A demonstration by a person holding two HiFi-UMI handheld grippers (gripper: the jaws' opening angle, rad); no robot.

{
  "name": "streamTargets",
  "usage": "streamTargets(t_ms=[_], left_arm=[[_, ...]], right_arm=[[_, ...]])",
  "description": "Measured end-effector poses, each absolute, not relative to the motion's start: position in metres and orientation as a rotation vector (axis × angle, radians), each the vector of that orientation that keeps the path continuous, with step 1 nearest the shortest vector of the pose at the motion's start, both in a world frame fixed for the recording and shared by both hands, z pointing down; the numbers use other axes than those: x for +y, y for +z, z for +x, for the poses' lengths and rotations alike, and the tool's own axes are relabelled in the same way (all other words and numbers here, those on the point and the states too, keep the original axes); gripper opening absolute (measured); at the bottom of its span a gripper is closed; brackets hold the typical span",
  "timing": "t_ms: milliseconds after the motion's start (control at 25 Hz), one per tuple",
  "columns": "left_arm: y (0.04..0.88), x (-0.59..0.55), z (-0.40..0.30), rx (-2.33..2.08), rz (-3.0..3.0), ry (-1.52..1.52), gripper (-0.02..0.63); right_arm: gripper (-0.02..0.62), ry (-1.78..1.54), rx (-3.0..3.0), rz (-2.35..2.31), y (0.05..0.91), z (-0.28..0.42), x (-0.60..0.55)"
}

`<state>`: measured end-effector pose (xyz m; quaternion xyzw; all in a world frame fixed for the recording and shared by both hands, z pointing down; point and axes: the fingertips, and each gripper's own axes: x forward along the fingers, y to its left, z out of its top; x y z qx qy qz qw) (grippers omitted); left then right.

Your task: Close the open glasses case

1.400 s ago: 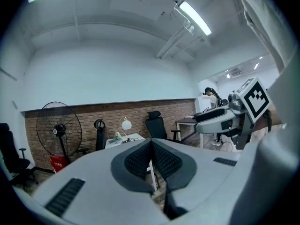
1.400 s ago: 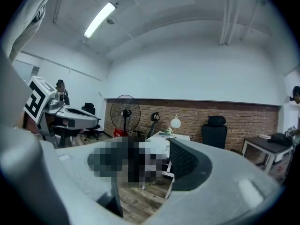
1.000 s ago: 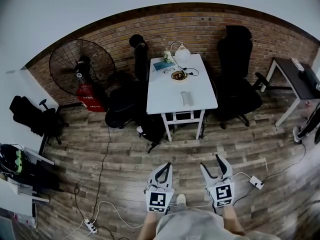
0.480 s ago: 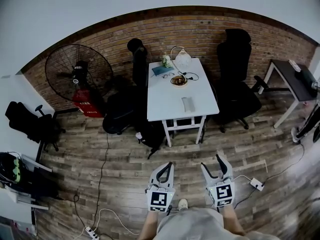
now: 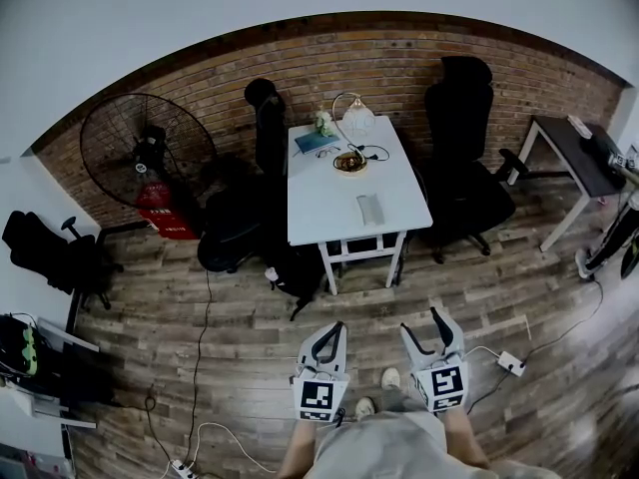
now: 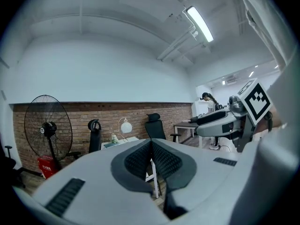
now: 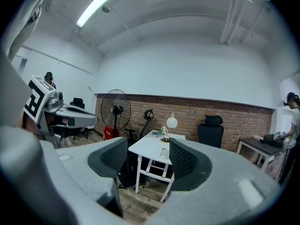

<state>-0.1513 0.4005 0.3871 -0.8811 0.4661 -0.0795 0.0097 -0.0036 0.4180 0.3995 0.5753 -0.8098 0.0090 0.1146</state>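
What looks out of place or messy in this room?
Nothing spilled or broken. Loose cables trail across the floor, and a power strip lies near the right gripper: possibly a trip hazard.

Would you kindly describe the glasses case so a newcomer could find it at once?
A white table stands end-on to the brick wall. The glasses case is the small grey oblong lying alone on its near half, apart from the lamp, blue book and bowl clustered at the wall end.

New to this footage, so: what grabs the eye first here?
The white table against the brick wall, with a grey glasses case near its front edge. A big black fan stands at left. The left gripper, shut, and right gripper, open, hover well short of the table.
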Motion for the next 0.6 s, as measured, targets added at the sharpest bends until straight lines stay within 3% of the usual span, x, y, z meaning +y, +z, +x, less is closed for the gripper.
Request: streamTargets(t_ms=[600], left_arm=[[0.386,0.368,-0.148,1.463,-2.73,-0.23,0.005]], right_arm=[[0.282,0.014,-2.387,1.68,0.4,-0.003,0.381]])
